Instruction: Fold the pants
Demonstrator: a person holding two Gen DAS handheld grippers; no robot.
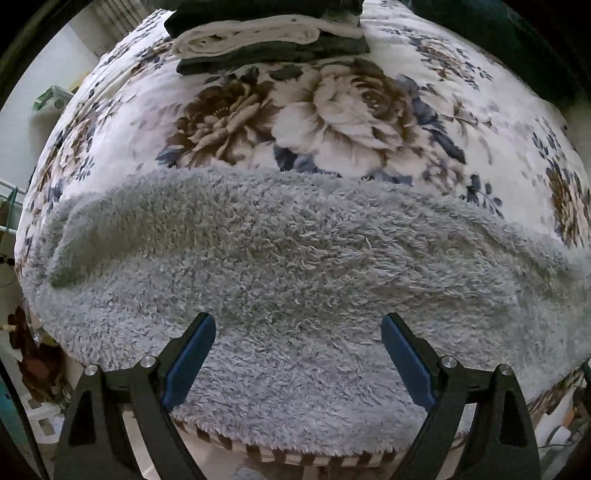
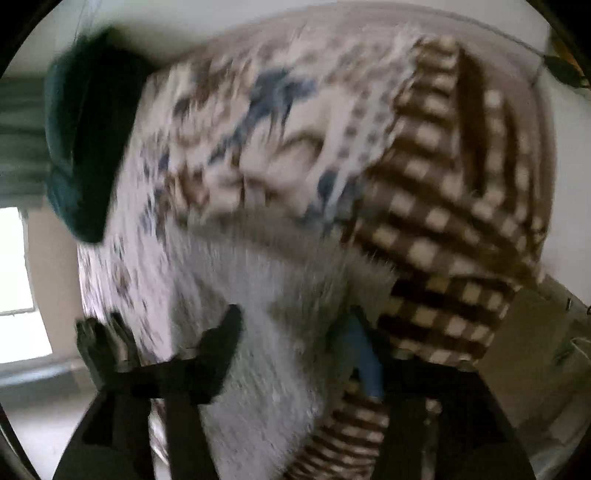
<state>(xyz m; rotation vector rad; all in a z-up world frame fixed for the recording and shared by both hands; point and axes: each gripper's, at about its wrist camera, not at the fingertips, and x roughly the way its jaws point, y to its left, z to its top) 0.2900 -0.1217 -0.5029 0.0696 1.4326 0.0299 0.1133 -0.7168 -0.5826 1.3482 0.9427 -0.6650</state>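
Left wrist: fluffy grey pants (image 1: 288, 258) spread beneath wide-apart jaws.

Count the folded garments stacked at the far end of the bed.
3 visible: a dark one on top, a cream one in the middle, a dark one underneath. The frame edge may hide more.

The left wrist view was sharp in soft daylight; the right was motion-blurred, with a bright window (image 2: 16, 280) left of the bed (image 2: 229, 155).
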